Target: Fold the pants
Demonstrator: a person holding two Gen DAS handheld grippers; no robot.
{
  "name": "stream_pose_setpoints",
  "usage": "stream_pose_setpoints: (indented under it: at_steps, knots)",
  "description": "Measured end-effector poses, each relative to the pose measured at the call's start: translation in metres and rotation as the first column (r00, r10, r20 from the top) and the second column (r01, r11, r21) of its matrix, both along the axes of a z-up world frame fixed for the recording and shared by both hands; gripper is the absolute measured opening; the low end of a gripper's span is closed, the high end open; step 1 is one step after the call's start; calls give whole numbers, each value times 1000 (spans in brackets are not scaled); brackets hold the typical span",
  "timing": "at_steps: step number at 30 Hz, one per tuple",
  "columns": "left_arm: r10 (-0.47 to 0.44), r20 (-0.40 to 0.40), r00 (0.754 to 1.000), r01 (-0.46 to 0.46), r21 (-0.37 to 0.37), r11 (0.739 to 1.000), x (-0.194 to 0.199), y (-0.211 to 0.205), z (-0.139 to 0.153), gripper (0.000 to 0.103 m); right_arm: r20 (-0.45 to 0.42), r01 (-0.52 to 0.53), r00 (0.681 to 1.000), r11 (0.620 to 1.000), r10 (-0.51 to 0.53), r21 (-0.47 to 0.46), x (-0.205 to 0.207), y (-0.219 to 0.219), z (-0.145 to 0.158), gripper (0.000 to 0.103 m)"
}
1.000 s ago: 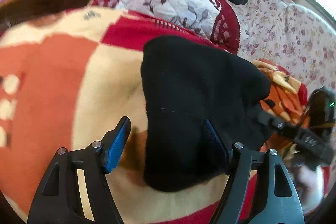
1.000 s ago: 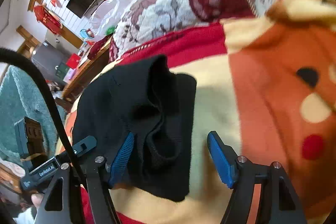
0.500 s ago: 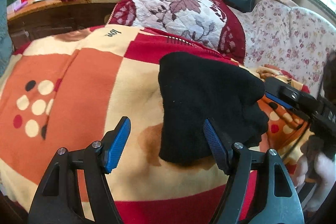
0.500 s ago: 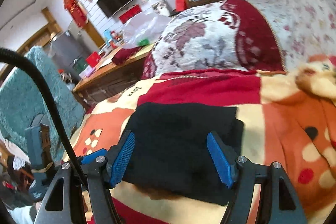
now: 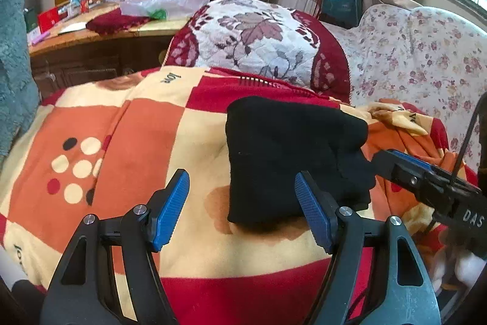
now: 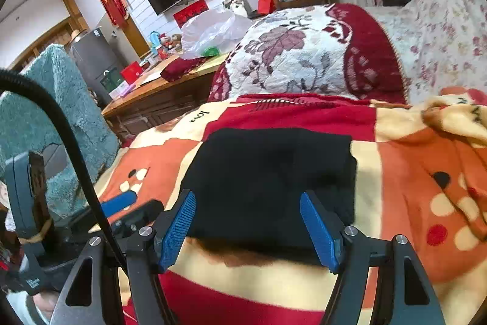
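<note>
Left claw (image 5: 242,213) gapes wide, blue pads (image 5: 170,210) well apart and nothing pinched between them, pointing forward and slightly down. Right claw (image 6: 248,229) is spread just as wide, likewise holding nothing. Seen from the left claw, the right one reaches in from its right side, fingertips (image 5: 385,159) aimed inward.

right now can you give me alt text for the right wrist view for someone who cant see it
Black pants, folded into a compact rectangle, lie flat on a red, orange and cream blanket, framed by the open blue-padded right gripper, which holds nothing. A floral cushion sits behind, and the left gripper shows at lower left.
</note>
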State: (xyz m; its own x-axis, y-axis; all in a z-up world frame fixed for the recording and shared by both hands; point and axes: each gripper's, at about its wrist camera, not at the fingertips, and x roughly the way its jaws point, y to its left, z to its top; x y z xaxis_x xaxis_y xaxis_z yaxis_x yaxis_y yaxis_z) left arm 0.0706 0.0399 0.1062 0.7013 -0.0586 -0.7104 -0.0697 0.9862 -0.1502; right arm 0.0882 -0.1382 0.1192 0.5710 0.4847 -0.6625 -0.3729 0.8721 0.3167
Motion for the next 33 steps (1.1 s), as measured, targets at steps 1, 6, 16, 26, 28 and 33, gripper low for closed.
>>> stream_pose_setpoints:
  at_steps: [1, 6, 16, 26, 28, 33]
  knots:
    - [-1, 5, 1000, 1, 7, 1000, -2, -2, 2, 73, 6, 4, 1000, 1000, -4, -1, -4, -2, 2, 69]
    - [-7, 29, 1000, 5, 53, 999, -11, -14, 11, 73, 14, 24, 1000, 1000, -24, -5, -15, -9, 6, 69]
    - [-31, 28, 999, 28, 79, 996, -11, -29, 21, 73, 17, 50, 999, 999, -50, 11, -23, -21, 12, 69]
    - [-47, 40, 998, 43, 103, 994, -7, -41, 23, 73, 8, 59, 998, 998, -59, 15, -23, -29, 11, 69]
    - [-45, 35, 998, 41, 93, 995, -5, -41, 23, 73, 5, 61, 998, 998, -61, 15, -22, -31, 9, 70]
    - [-38, 28, 999, 36, 87, 996, -1, -42, 21, 73, -8, 63, 998, 998, -63, 21, -20, -32, 5, 70]
